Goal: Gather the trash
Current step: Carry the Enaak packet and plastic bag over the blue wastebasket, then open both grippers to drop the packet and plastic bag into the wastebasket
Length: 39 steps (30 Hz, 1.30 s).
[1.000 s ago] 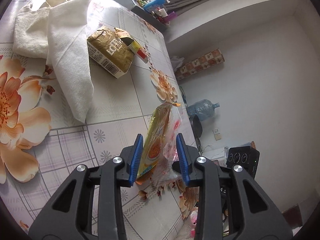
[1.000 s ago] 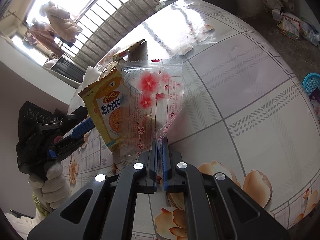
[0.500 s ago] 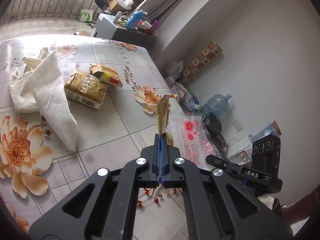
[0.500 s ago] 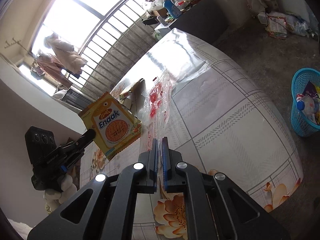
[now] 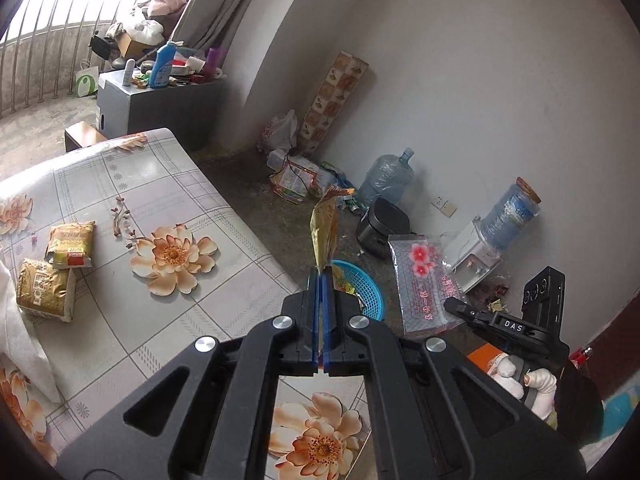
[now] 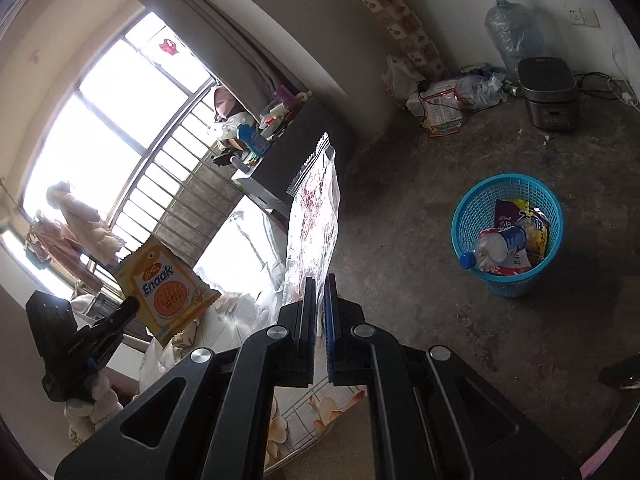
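Note:
My left gripper (image 5: 322,276) is shut on a yellow Enaak snack packet (image 5: 325,232), seen edge-on and held up beyond the table's edge; the same snack packet (image 6: 168,292) shows its face in the right wrist view. My right gripper (image 6: 318,284) is shut on a clear plastic bag with red flowers (image 6: 314,220), which stands upright from the jaws; the clear bag (image 5: 422,284) also shows at the right of the left wrist view. A blue trash basket (image 6: 508,236) with several pieces of trash stands on the floor, right of my right gripper, and the basket (image 5: 362,286) peeks out behind my left fingers.
The flowered table (image 5: 168,200) holds two brown-gold packets (image 5: 46,286) (image 5: 71,242) and a white cloth (image 5: 16,340) at its left. On the floor are a rice cooker (image 6: 550,92), water bottles (image 5: 384,178), a water dispenser (image 5: 480,248) and litter by the wall.
Both grippers lifted off the table and swung toward the floor side, carrying their items. My left jaws closed on the snack packet. The blue basket came into view.

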Available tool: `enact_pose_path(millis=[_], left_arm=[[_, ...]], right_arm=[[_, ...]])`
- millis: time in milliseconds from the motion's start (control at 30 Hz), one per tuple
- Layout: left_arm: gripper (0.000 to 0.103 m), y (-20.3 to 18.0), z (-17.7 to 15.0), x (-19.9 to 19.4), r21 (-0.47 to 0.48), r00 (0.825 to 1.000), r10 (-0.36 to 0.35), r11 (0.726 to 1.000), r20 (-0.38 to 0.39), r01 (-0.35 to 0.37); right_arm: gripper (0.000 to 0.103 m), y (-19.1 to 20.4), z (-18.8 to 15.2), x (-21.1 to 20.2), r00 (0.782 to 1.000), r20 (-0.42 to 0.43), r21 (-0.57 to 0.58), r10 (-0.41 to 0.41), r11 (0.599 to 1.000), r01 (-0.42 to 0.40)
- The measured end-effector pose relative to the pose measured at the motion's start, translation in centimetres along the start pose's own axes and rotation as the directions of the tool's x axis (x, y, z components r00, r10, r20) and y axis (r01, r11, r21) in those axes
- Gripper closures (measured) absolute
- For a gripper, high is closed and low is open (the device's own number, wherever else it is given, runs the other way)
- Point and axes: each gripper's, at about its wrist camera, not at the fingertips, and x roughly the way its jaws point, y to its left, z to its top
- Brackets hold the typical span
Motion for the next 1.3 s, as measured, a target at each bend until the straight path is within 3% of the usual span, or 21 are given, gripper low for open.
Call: enact_pose_path(millis=[167,333,533,833,900,967,1033,1100,1200,1300], left_arm=[[0.103,-4.6,1.3,7.2,0.089,0.994,-0.017,0.996,-0.109,0.027],[0.103,-9.0,1.1,16.2,0.176,0.964,0.004,0.983,-0.267,0.045],[0.103,-11.8,-0.1,27.5,0.258,0.909,0.092,0.966,-0.407,0.018],[0.103,-13.4,-1.7,42.9,0.397,0.828,0.242,0.918,-0.505,-0.026],[0.102,-13.3,-2.1,45.7,0.43,0.829,0.283,0.901,-0.482,-0.057],[0.094,-13.1,-2.7,48.0,0.456,0.822,0.31,0.887,-0.477,-0.07],[0.079,-12.8,-3.1,49.9,0.461,0.8,0.337,0.883,-0.497,-0.086],[0.078,-12.3,-3.1,50.4,0.421,0.801,0.307,0.904,-0.515,-0.076],[0.071,-12.2,-2.9,50.0,0.445,0.81,0.321,0.891,-0.49,-0.084],[0.068,-12.2,-1.9,48.4,0.438,0.821,0.319,0.894,-0.473,-0.095]], right_arm=[[0.098,-5.7,1.2,-1.3,0.972,0.077,0.075,-0.222,0.973,0.216],[0.098,-11.6,1.7,1.0,0.936,0.047,0.18,-0.349,0.925,0.336],[0.098,-17.6,2.1,5.5,0.918,-0.029,0.275,-0.395,0.88,0.387],[0.098,-22.1,3.3,9.8,0.9,-0.069,0.314,-0.43,0.847,0.428],[0.098,-22.5,3.2,10.0,0.898,-0.073,0.315,-0.433,0.845,0.433],[0.098,-23.1,3.0,10.2,0.896,-0.083,0.317,-0.437,0.841,0.439],[0.098,-23.8,2.7,10.3,0.892,-0.089,0.318,-0.442,0.836,0.446],[0.098,-24.4,2.6,10.4,0.888,-0.101,0.319,-0.448,0.831,0.455],[0.098,-24.9,2.5,10.7,0.885,-0.11,0.318,-0.452,0.828,0.462],[0.098,-25.0,2.8,11.2,0.897,-0.11,0.326,-0.427,0.837,0.438]])
